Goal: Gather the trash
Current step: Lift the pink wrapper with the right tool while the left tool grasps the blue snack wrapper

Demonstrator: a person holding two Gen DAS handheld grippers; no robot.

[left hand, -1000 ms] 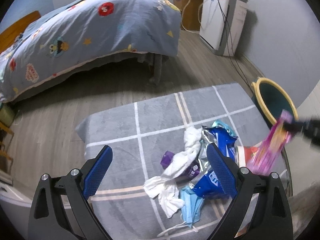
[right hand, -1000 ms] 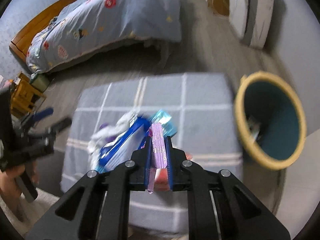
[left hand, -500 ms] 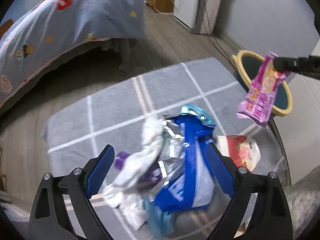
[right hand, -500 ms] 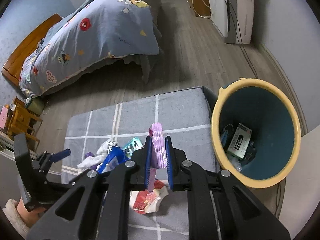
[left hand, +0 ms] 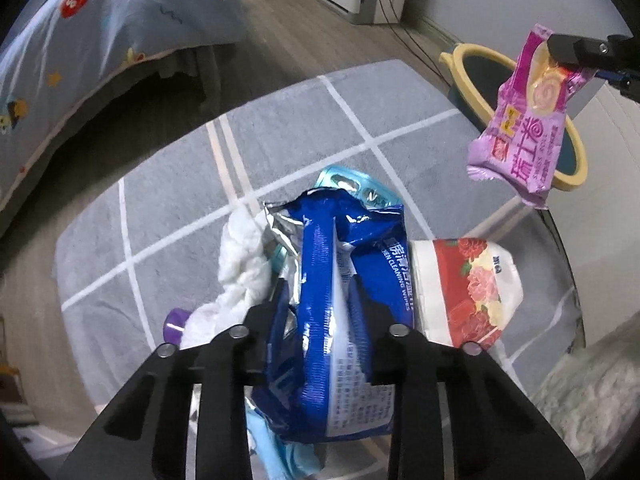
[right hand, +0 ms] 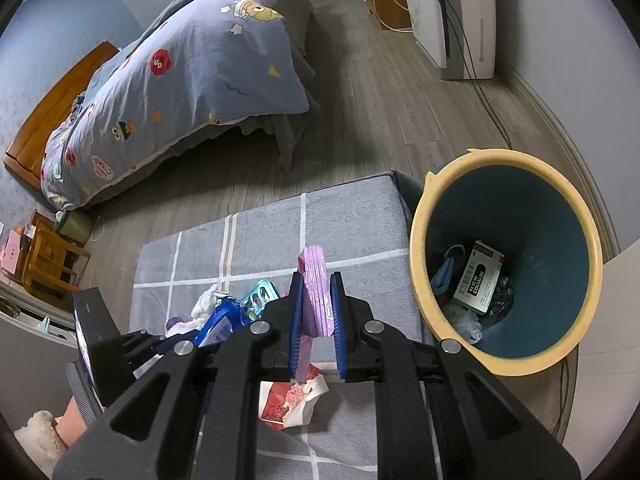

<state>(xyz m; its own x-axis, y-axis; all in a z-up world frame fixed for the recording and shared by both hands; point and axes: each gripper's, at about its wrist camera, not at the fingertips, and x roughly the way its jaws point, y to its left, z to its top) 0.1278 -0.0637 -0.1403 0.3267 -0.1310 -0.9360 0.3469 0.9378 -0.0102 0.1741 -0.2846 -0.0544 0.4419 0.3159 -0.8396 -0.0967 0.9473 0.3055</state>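
Observation:
My left gripper [left hand: 320,300] is shut on a blue cleaning-wipes packet [left hand: 340,300], which stands in the trash pile on the grey checked rug [left hand: 180,184]. My right gripper [right hand: 316,300] is shut on a pink snack wrapper [right hand: 314,296] and holds it in the air, left of the yellow-rimmed teal bin [right hand: 508,272]. In the left wrist view the wrapper [left hand: 528,128] hangs in front of the bin [left hand: 480,60]. White tissue [left hand: 240,264], a red-and-white flowered wrapper [left hand: 468,284], a teal blister pack [left hand: 352,184] and a purple item [left hand: 176,322] lie around the packet.
The bin holds a small box [right hand: 478,276] and other litter. A bed with a blue patterned quilt [right hand: 180,76] stands beyond the rug. A white appliance [right hand: 452,12] with trailing cables stands against the far wall. A wooden stool [right hand: 48,256] is at the left.
My left gripper has gone from open to shut on the blue packet. My right gripper has lifted the pink wrapper up and towards the bin.

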